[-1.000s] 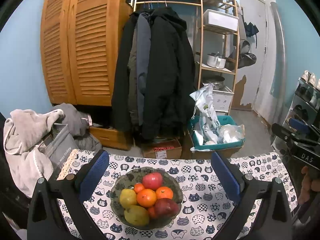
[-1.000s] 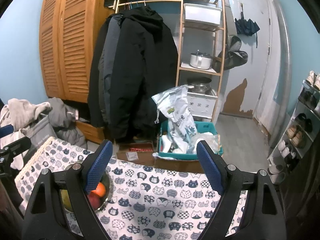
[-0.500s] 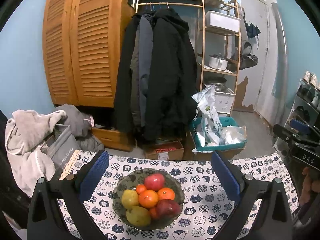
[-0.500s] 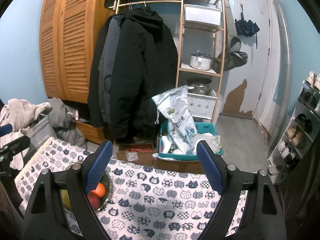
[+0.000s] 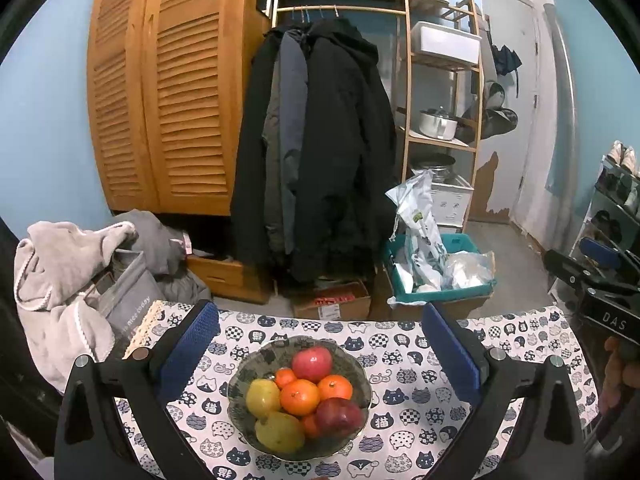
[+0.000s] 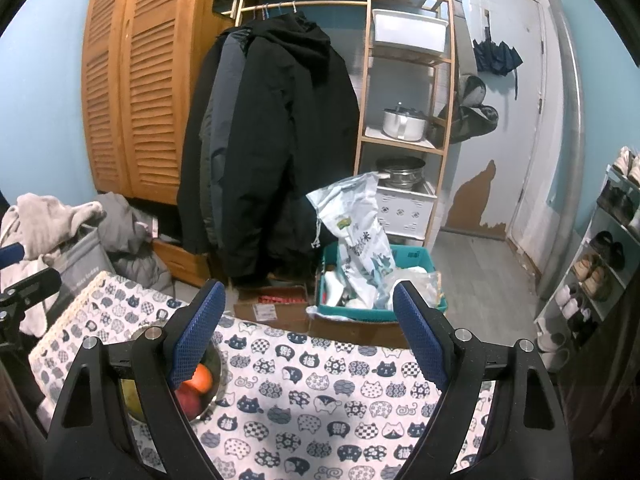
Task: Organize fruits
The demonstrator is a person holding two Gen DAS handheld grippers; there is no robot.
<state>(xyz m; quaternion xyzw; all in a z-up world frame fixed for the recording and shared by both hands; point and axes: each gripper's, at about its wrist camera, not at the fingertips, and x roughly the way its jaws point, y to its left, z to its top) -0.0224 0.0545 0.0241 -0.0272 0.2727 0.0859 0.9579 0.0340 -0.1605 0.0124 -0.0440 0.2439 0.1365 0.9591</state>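
A grey patterned bowl (image 5: 354, 372) sits on the cat-print tablecloth (image 5: 412, 412). It holds red apples (image 5: 312, 364), oranges (image 5: 299, 397) and yellow-green pears (image 5: 263, 398). My left gripper (image 5: 320, 356) is open and empty, raised above the bowl with its blue pads on either side. My right gripper (image 6: 306, 336) is open and empty over the cloth to the right of the bowl (image 6: 218, 376), whose fruit partly hides behind its left finger. The right gripper also shows at the right edge of the left wrist view (image 5: 592, 272).
The table's far edge (image 6: 280, 330) drops to a floor with a cardboard box (image 5: 332, 306) and a teal bin of bags (image 5: 436, 268). Coats (image 5: 320, 152), a wooden wardrobe (image 5: 160, 92) and a shelf rack (image 5: 440, 100) stand behind. A laundry heap (image 5: 68, 280) lies left.
The left wrist view has shifted slightly, with the bowl now a little more central between the fingers. The right gripper has not visibly moved. Both stay open.
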